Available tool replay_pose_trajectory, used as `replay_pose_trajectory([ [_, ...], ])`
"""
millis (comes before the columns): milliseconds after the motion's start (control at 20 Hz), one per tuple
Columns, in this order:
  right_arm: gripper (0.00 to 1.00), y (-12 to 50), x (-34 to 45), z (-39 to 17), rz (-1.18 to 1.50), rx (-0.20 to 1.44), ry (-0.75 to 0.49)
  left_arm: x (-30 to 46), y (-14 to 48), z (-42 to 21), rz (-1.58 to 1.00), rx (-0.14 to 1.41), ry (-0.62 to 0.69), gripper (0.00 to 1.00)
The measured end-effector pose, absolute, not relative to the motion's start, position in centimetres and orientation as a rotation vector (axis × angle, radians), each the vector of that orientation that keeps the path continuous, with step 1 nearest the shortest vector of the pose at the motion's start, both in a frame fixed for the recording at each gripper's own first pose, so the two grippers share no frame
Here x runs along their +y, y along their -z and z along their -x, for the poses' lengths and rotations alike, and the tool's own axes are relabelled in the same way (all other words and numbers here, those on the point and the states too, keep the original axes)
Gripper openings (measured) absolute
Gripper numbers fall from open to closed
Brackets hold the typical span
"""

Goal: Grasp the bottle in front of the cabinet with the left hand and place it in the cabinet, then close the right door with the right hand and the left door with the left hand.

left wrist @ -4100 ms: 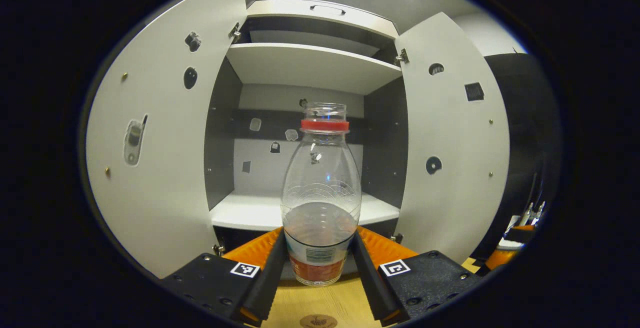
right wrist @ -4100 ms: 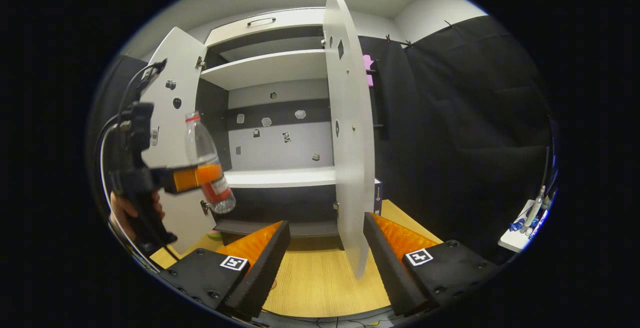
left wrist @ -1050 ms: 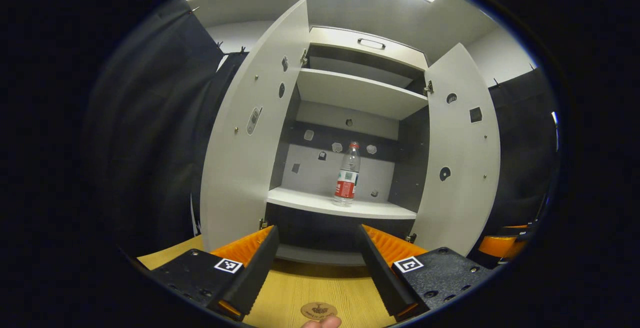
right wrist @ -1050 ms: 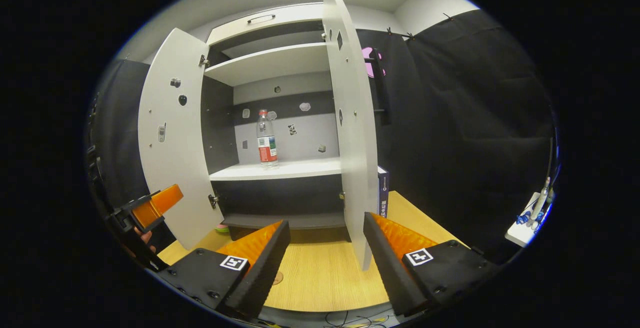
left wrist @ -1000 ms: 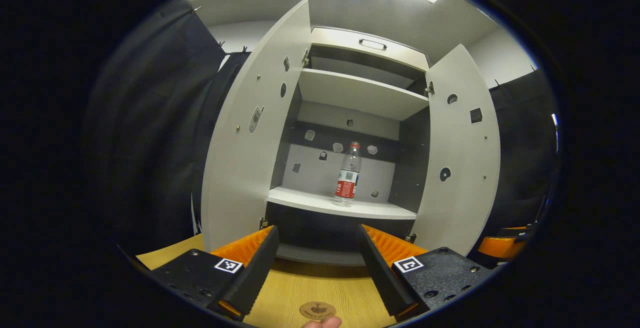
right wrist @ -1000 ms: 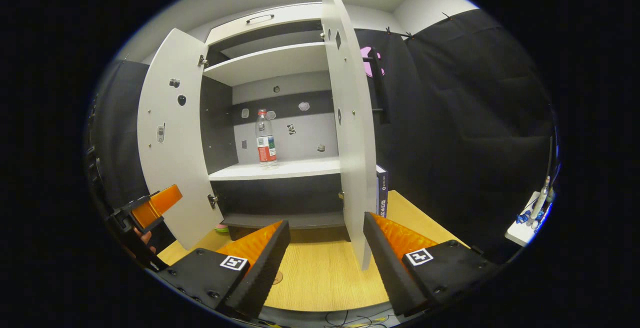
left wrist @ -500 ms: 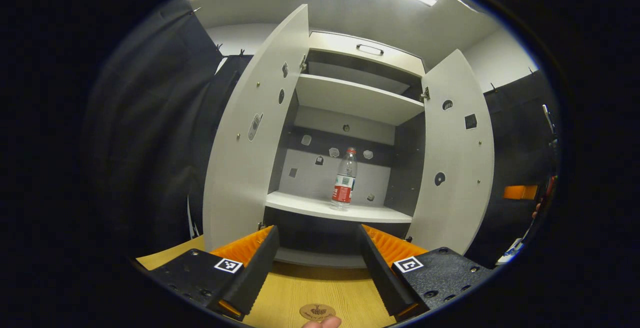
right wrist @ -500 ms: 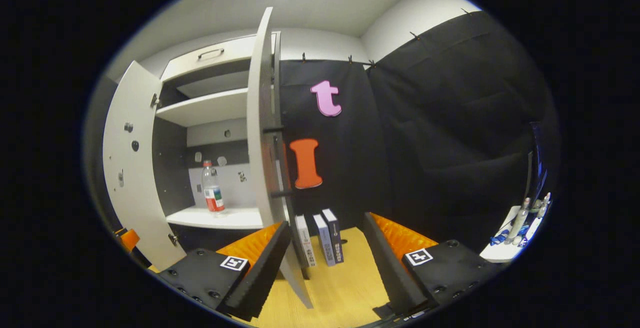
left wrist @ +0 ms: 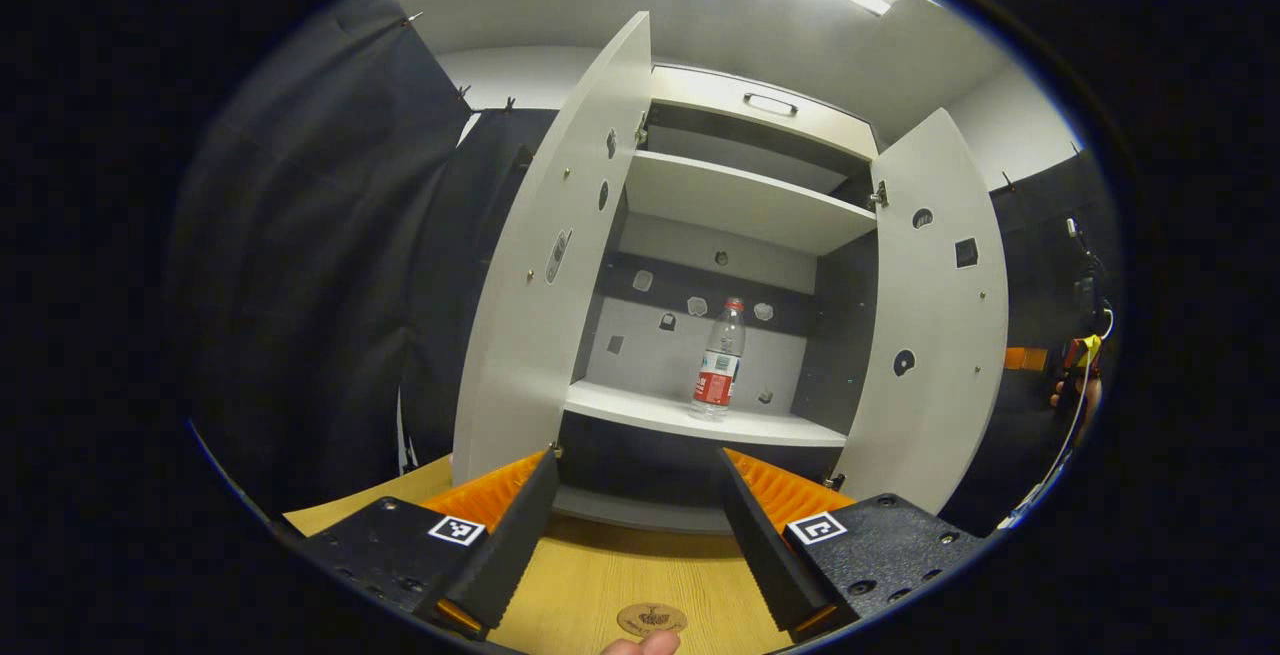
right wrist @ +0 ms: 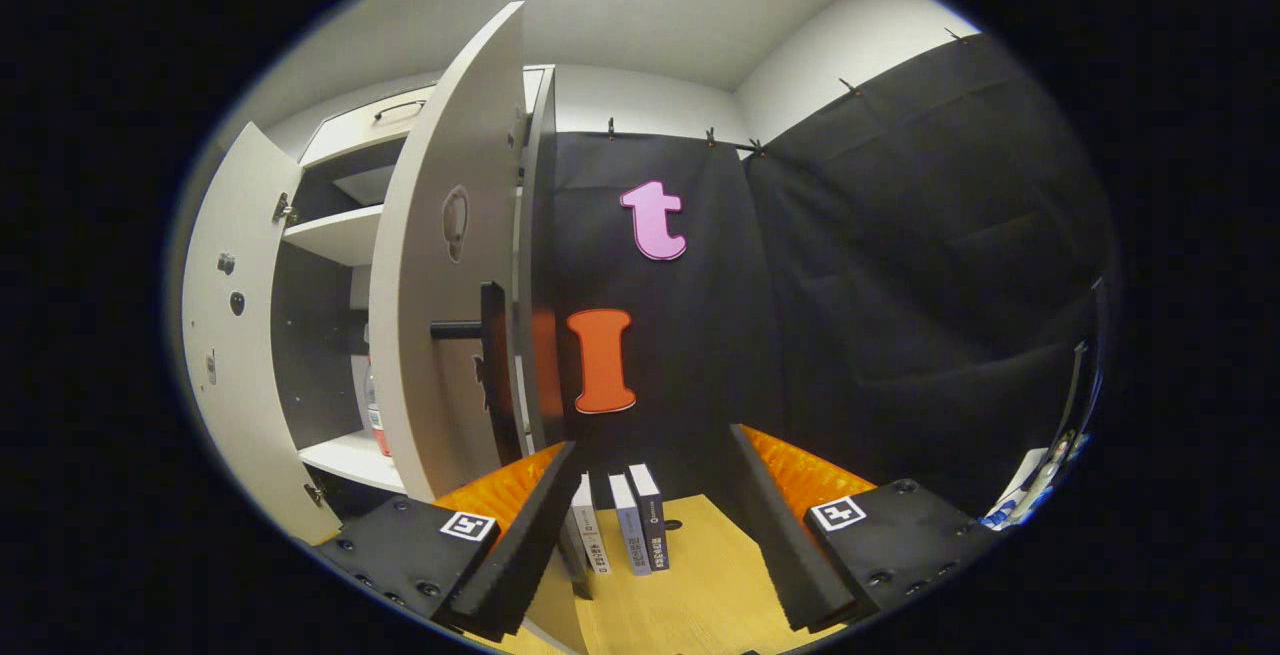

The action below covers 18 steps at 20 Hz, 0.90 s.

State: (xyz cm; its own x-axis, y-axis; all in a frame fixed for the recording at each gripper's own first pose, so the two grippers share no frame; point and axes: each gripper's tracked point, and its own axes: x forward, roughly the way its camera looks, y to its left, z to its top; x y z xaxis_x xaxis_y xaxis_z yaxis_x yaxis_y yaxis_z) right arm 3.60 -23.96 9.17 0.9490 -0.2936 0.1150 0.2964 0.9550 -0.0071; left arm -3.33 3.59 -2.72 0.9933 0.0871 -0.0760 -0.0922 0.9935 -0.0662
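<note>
The clear bottle [left wrist: 719, 375] with a red label stands upright on the cabinet's lower shelf [left wrist: 700, 417]. Both doors are open. In the left gripper view my left gripper [left wrist: 636, 463] is open and empty, low in front of the cabinet and well back from the bottle, between the left door [left wrist: 555, 265] and the right door [left wrist: 935, 335]. My right gripper [right wrist: 648, 447] is open and empty, facing the outer side of the right door [right wrist: 440, 275], just right of its black handle [right wrist: 490, 365]. A sliver of the bottle [right wrist: 376, 405] shows past that door's edge.
Three books [right wrist: 622, 533] stand on the wooden table [right wrist: 700, 585] beside the cabinet, right under my right gripper. A hand holding the other gripper [left wrist: 1072, 385] shows at the far right of the left gripper view. An empty upper shelf [left wrist: 740, 200] sits above the bottle.
The bottle left my left gripper and stands on the shelf; that gripper opened and drew back. My right gripper has swung round to the outer face of the right door.
</note>
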Motion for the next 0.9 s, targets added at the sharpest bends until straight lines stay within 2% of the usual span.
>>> replay_pose_trajectory([
  [100, 0.88, -9.7, -23.9, -3.7, 0.029, -0.134, 0.316, 3.9, 2.8, 3.3, 0.076, 0.074, -0.096, 0.95],
  [150, 0.95, -9.6, -23.7, -3.6, 0.028, -0.137, 0.320, 3.9, 3.0, 3.3, 0.081, 0.075, -0.095, 0.95],
  [600, 0.96, -9.5, -20.6, -3.1, 0.109, -0.131, 0.294, 2.7, 4.2, 2.2, 0.168, 0.091, -0.045, 0.95],
  [900, 0.96, -8.8, -15.5, -3.9, 0.059, -0.122, 0.166, 3.4, 3.9, 2.2, 0.158, 0.091, -0.046, 0.95],
])
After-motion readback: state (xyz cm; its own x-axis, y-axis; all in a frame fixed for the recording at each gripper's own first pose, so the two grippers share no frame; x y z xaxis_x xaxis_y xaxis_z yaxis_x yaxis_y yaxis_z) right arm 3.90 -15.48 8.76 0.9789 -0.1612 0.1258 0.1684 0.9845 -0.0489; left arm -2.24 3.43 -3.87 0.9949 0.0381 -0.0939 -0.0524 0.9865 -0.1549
